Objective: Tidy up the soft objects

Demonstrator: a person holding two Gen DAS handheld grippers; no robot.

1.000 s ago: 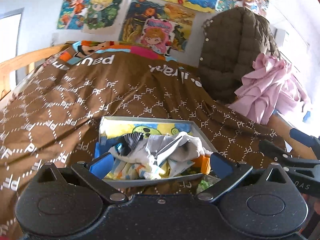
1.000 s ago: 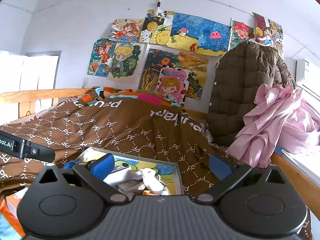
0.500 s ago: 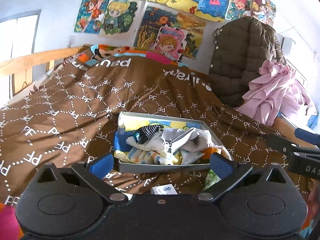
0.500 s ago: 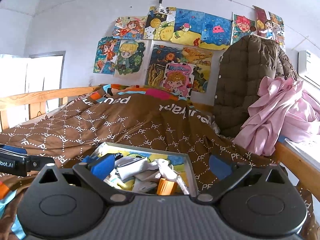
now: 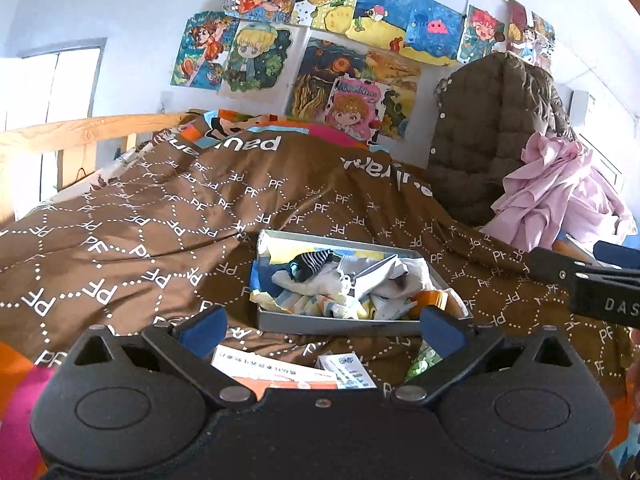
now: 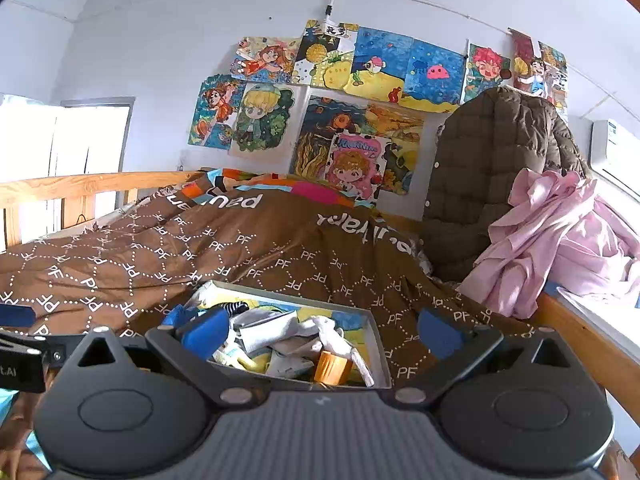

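Observation:
A shallow grey box (image 5: 320, 322) sits on the brown bedspread and holds a heap of socks and small cloths (image 5: 344, 284), with a striped dark sock (image 5: 316, 262) on top and an orange item (image 5: 434, 300) at its right end. The box also shows in the right wrist view (image 6: 378, 344) with the socks (image 6: 288, 336) inside. My left gripper (image 5: 320, 330) is open and empty, held back from the box's near wall. My right gripper (image 6: 320, 330) is open and empty, above the box's near edge.
A brown "PF" bedspread (image 5: 140, 240) covers the bed. Paper cartons (image 5: 276, 372) lie in front of the box. A brown quilted jacket (image 5: 492, 132) and pink clothes (image 5: 560, 192) pile at the right. Wooden bed rail (image 6: 80, 188) stands left, and another (image 6: 576, 332) right.
Both grippers have drawn back and up from the box, so it looks smaller and farther. The cartons in front of it came into the left view. Both grippers stay open.

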